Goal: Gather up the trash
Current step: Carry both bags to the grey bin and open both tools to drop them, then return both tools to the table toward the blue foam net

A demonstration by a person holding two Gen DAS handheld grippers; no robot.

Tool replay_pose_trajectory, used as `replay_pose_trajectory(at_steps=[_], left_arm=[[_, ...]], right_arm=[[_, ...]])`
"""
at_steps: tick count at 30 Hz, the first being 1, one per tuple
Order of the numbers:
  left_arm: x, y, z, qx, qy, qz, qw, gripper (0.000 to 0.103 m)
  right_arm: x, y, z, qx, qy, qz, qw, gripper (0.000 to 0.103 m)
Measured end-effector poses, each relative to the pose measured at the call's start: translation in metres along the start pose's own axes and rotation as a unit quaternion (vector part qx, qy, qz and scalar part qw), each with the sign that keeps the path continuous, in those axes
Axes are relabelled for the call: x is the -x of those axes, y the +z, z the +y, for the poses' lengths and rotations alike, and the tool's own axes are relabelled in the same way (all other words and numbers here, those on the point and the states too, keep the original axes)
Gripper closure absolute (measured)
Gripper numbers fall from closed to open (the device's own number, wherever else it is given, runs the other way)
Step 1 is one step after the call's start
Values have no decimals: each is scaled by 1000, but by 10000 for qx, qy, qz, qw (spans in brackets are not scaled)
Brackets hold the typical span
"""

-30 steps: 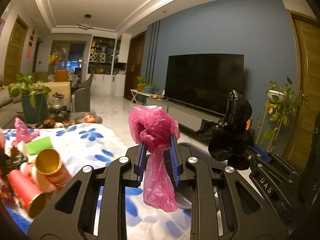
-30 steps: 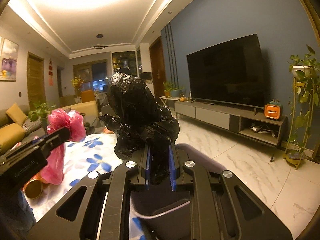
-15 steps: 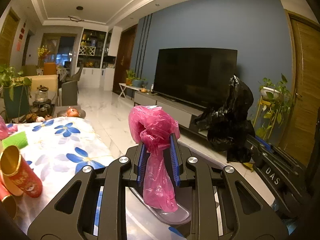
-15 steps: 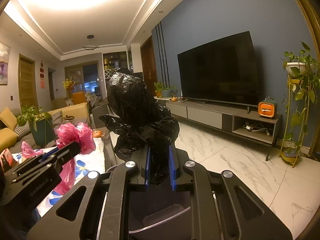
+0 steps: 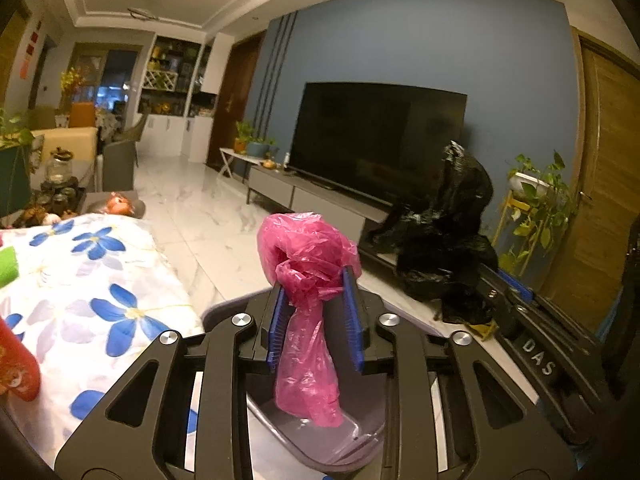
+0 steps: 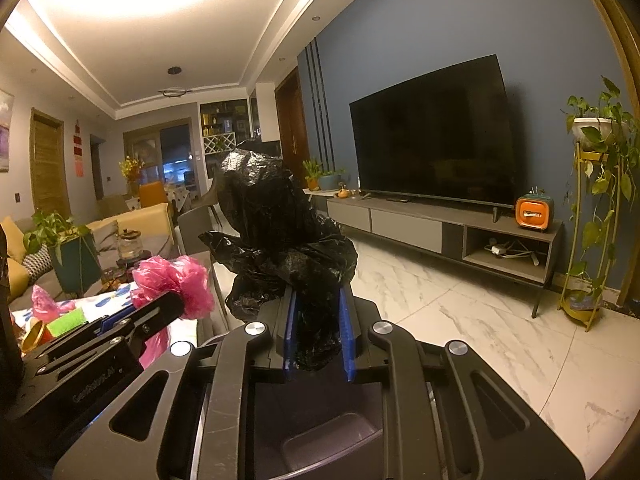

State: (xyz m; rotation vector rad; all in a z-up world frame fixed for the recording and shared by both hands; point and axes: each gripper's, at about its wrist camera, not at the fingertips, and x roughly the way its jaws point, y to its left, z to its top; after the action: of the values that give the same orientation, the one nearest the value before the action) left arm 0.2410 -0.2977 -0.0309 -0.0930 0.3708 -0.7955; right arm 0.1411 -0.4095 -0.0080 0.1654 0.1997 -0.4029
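Observation:
A crumpled pink plastic bag [image 5: 308, 248] is pinched between the blue pads of my left gripper [image 5: 314, 284], and its tail hangs down into a grey bin [image 5: 320, 452] right below. To the right my right gripper [image 5: 500, 296] holds a bunched black plastic bag [image 5: 452, 240]. In the right wrist view, the black bag [image 6: 280, 220] rises from my right gripper [image 6: 318, 300], which is shut on it above the grey bin [image 6: 320, 440]. The left gripper [image 6: 168, 308] and the pink bag [image 6: 176, 284] show at the left.
A table with a blue-flowered cloth [image 5: 100, 280] lies at the left, with a red can [image 5: 16, 364] and a green item [image 5: 6, 264] on it. Marble floor [image 6: 460, 320] stretches to a TV cabinet [image 6: 440, 228] and a plant stand [image 6: 592, 220].
Both grippers have carried their bags rightward off the table to above the grey bin. The cans on the table have slid out to the left edge of view.

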Motion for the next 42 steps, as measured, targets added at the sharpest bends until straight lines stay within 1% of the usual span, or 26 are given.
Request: replay_pose_trajectory(at_steps=[2,4,6,7,8,9,10,14,16,18,22,28,30,34,37,38,40,41,42], left_arm=[[-5,-2,3,8,-79,68,9999,64],[-7,-4,9,55,-80,41,9999,41],[-5,-5,13,104,-52,-9,9999,34],[-5,-5,16,125,3,-19,9999,29],[-3,-5,17,161,77,-40,9998,27],[-2,-4,20,207,112,-61,9997,24],[0,-4,22,242,136,-71,9996,21],[11,-4,31,392,383,-122,9984,13],[19,-4,33,426,510,-180,9976,9],[27,-3,35,435,675,-228,9965,6],[45,-5,40,514,919,-235,9942,6],[87,-15,46,473,1373,-263,9891,6],[104,-18,46,385,1580,-286,9863,6],[137,-30,54,183,1879,-311,9815,6],[166,-41,66,45,2192,-302,9752,6],[178,-45,72,47,2336,-297,9719,6],[201,-51,84,142,2510,-320,9674,6],[216,-57,93,243,2684,-339,9624,6],[224,-58,98,306,2782,-344,9594,6]], right_arm=[[-6,0,-1,-24,13,54,10000,81],[-12,-1,-3,-56,14,131,9999,79],[-17,-2,-4,-73,0,188,9998,76],[-18,-3,-4,-79,-12,202,9998,73],[-18,-3,-4,-86,-18,206,9998,71],[-18,-3,-5,-94,-17,209,9997,65],[-18,-3,-5,-107,-10,207,9997,60],[-15,-4,-4,-112,-14,211,9997,54],[-14,-4,-5,-125,-8,221,9997,47],[-11,-5,-4,-133,10,219,9997,42],[-1,-9,0,-117,57,192,9997,31],[17,-13,8,-64,154,165,9997,23],[24,-13,11,-83,244,154,9996,22],[39,-14,23,-45,455,123,9989,21],[52,-16,37,-14,708,88,9975,21],[56,-17,43,10,794,82,9968,21],[65,-21,58,67,1019,86,9947,21],[68,-22,63,88,1108,97,9938,21],[72,-25,72,122,1227,123,9923,21]])
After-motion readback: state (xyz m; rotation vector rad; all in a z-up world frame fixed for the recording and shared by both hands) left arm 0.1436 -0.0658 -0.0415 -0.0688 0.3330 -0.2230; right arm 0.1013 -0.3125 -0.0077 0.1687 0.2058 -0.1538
